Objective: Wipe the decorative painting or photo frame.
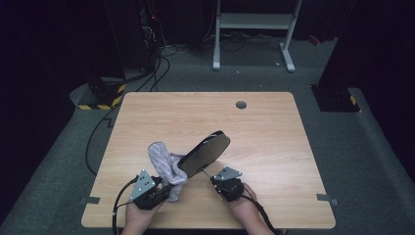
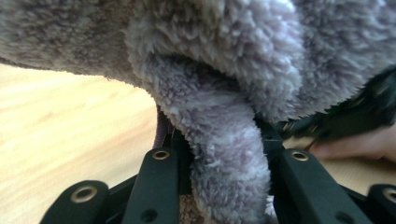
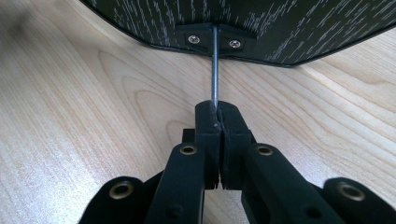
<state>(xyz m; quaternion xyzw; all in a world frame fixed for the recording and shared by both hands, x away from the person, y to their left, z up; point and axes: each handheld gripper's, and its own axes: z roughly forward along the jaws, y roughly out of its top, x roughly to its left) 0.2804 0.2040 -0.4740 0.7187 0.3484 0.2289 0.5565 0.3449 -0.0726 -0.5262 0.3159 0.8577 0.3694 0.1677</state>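
Observation:
A black oval panel (image 1: 205, 152) with a glossy face stands tilted above the wooden table (image 1: 274, 132) on a thin metal rod (image 1: 206, 172). My right gripper (image 1: 214, 179) is shut on that rod. In the right gripper view the rod (image 3: 214, 70) runs from the closed jaws up to a screwed bracket on the panel's grained back (image 3: 261, 23). A fluffy grey-lilac cloth (image 1: 165, 164) rises from my left gripper (image 1: 170, 189) and touches the panel's left edge. Seen from the left gripper view, a fold of the cloth (image 2: 224, 154) is pinched between the jaws.
The table has a round cable hole (image 1: 241, 105) near its far edge and tape marks (image 1: 91, 199) at the front corners. Behind it on the floor are a white frame stand (image 1: 254, 22) and loose cables (image 1: 156, 63).

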